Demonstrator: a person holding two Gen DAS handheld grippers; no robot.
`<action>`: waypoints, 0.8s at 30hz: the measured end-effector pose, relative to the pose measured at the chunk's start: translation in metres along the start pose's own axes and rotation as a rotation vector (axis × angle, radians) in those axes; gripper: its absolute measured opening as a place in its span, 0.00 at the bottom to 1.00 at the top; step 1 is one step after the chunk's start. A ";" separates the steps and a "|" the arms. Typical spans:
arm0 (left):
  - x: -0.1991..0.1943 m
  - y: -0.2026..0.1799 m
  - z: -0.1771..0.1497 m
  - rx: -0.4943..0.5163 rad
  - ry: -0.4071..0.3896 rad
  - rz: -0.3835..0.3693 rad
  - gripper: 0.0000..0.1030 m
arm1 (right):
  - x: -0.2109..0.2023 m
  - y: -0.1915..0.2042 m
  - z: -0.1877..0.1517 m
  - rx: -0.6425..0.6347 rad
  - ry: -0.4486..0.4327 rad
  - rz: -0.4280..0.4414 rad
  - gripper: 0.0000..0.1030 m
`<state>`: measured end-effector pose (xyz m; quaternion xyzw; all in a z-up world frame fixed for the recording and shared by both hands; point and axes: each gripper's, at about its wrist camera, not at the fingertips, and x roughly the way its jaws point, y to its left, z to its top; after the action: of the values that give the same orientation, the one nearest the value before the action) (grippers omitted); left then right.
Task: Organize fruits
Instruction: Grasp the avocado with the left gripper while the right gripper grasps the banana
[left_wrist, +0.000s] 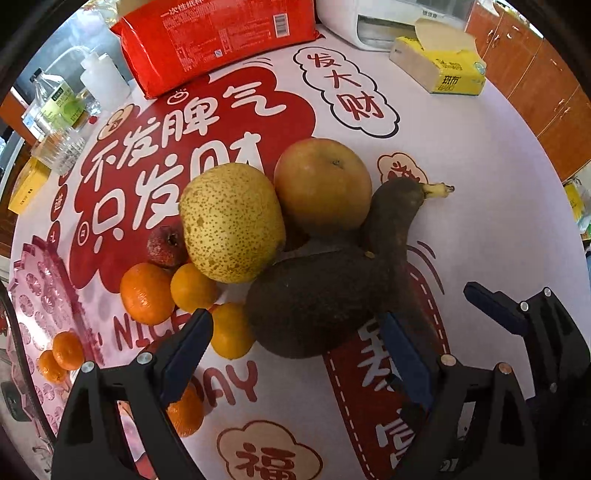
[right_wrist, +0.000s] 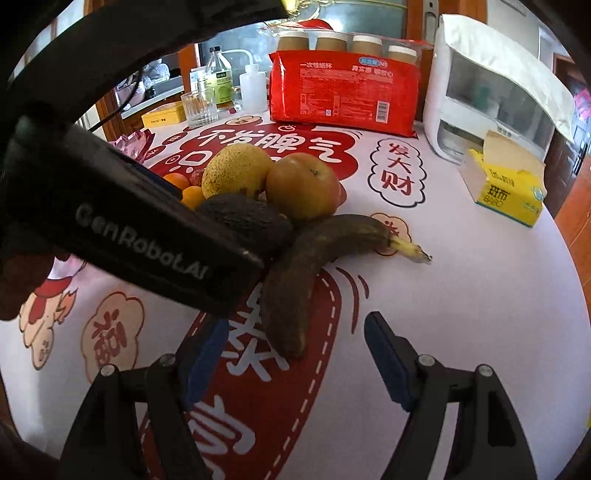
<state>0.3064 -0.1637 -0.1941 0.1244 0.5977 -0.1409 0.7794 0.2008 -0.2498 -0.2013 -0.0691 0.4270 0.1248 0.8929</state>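
A fruit pile lies mid-table: a dark avocado (left_wrist: 314, 299), a blackened banana (left_wrist: 395, 229), a speckled yellow pear (left_wrist: 231, 221), a brown apple (left_wrist: 323, 184), a small red fruit (left_wrist: 166, 245) and several tangerines (left_wrist: 147, 293). My left gripper (left_wrist: 295, 347) is open, its fingers either side of the avocado's near end, not touching. My right gripper (right_wrist: 293, 350) is open just short of the banana's (right_wrist: 295, 277) near tip. The left gripper's black body crosses the right wrist view and hides part of the avocado (right_wrist: 247, 218). A pink tray (left_wrist: 48, 295) at the left holds two tangerines (left_wrist: 61, 356).
A red package (left_wrist: 214, 40), a white appliance (left_wrist: 376, 22) and a yellow tissue box (left_wrist: 443, 66) stand at the back. Bottles and a glass (left_wrist: 62, 147) stand at the far left. One tangerine (left_wrist: 184, 410) lies under my left finger. Wooden cabinets are to the right.
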 end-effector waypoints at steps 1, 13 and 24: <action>0.003 0.000 0.001 0.001 0.002 -0.002 0.89 | 0.001 0.001 0.000 -0.005 -0.007 -0.004 0.74; 0.013 0.001 0.003 0.040 -0.036 -0.017 0.89 | 0.022 0.014 0.000 -0.046 0.019 -0.003 0.74; 0.015 0.007 0.006 0.034 -0.080 -0.090 0.67 | 0.026 0.004 0.008 0.042 0.009 -0.027 0.37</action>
<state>0.3180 -0.1606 -0.2074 0.1046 0.5686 -0.1909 0.7933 0.2214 -0.2400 -0.2161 -0.0565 0.4325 0.1034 0.8939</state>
